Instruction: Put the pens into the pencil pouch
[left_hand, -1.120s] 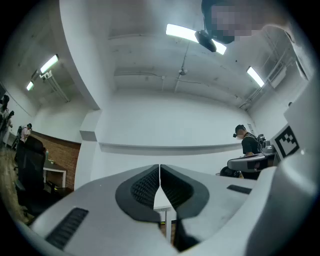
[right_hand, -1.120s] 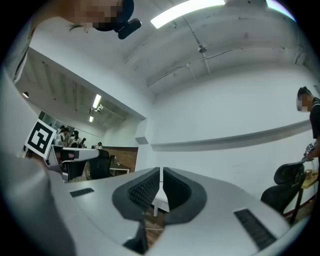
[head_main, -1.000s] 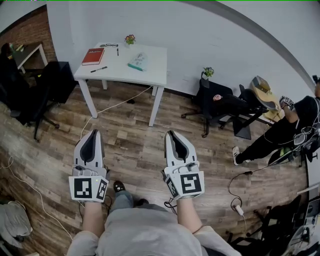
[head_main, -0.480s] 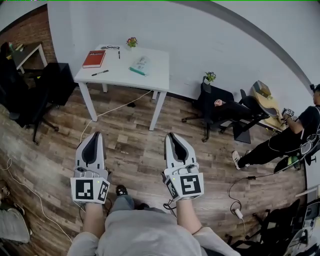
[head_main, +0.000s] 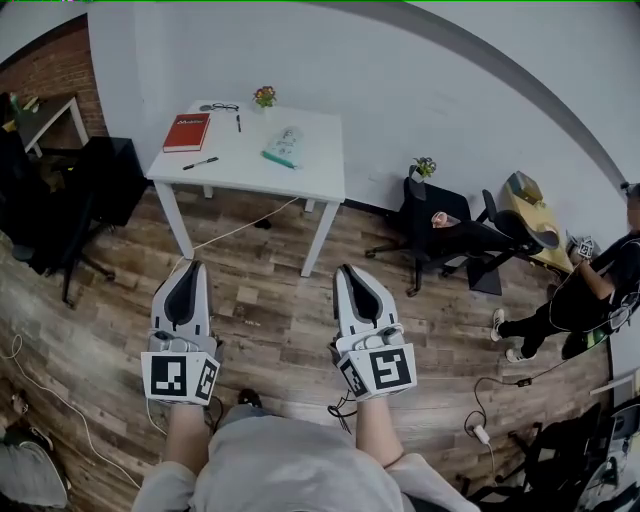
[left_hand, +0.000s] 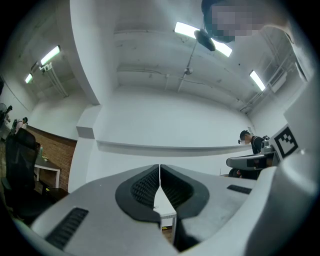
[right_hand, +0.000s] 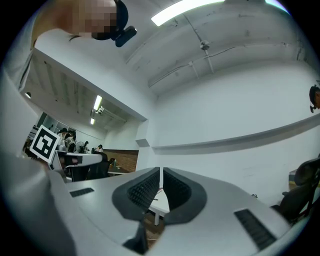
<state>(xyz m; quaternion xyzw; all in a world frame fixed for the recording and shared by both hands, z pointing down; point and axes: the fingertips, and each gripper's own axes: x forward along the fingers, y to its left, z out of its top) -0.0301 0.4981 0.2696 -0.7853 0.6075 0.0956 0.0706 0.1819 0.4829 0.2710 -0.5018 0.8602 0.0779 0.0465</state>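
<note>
You're well short of the desk (head_main: 305, 175), so walk in and stop square to its front edge. Both claws are clenched on nothing: the left gripper (head_main: 185, 270) and the right gripper (head_main: 348, 272) show jaws pressed together. One pen (head_main: 200, 163) lies near the front left corner, well ahead of the left claw. The pencil pouch (head_main: 284, 143) sits mid-desk, far ahead between both claws. Open up before you reach.

L gripper (left_hand: 160, 167) fingers (left_hand: 142, 187) closed, empty; white table (left_hand: 162, 206) seen thru gap below.
</note>
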